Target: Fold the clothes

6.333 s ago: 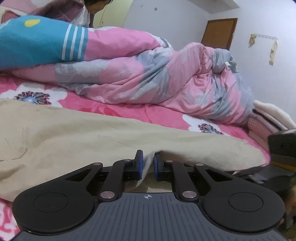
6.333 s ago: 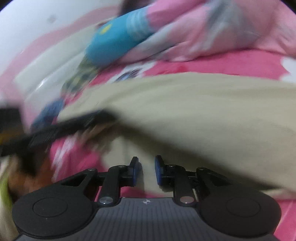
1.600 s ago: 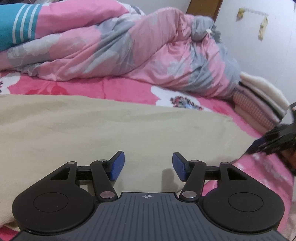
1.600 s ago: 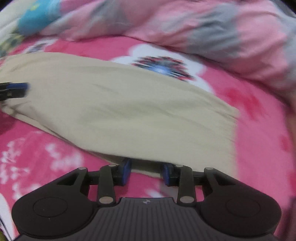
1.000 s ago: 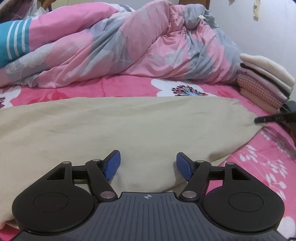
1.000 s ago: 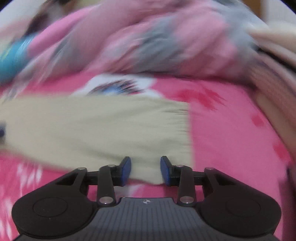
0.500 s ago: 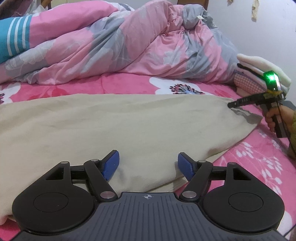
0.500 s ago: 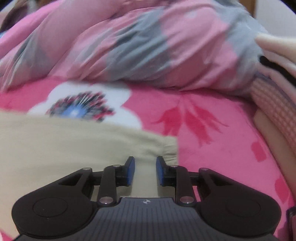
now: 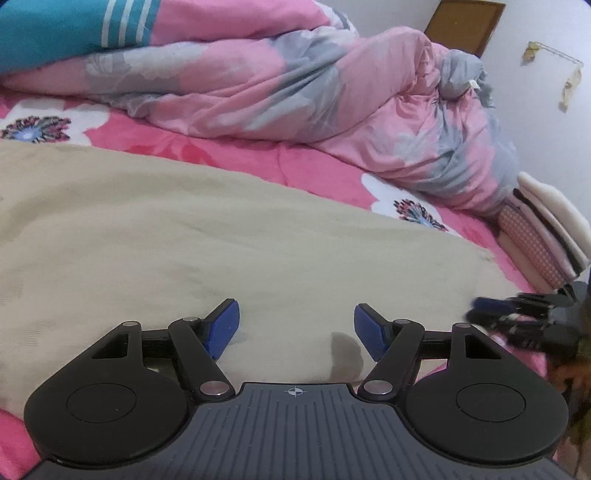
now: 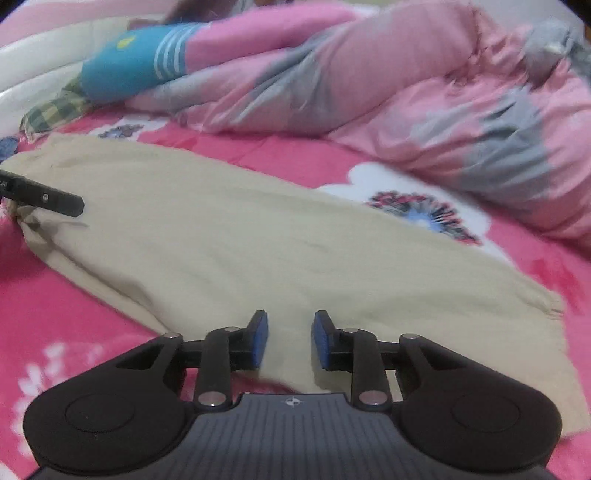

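A beige garment (image 9: 207, 236) lies spread flat along the pink floral bed sheet (image 9: 229, 153). My left gripper (image 9: 297, 328) hovers low over its near edge, wide open with nothing between the blue pads. In the right wrist view the same garment (image 10: 258, 229) stretches from far left to the hemmed end at the right. My right gripper (image 10: 290, 338) stands partly open over the garment's near edge, with cloth lying under the gap and not pinched. The right gripper (image 9: 517, 317) shows blurred at the left view's right edge. One left finger (image 10: 40, 199) pokes in over the garment's far left end.
A bunched pink-and-grey floral duvet (image 9: 332, 96) runs along the back of the bed. A teal pillow with white stripes (image 10: 136, 70) lies at the back left. Folded clothes (image 9: 543, 236) are stacked at the right by the wall, and a brown door (image 9: 465, 22) is behind.
The right gripper has pulled back from the hem corner and swung left, so the whole garment shows. Its pads stand slightly wider. The left gripper has shifted but stays wide open.
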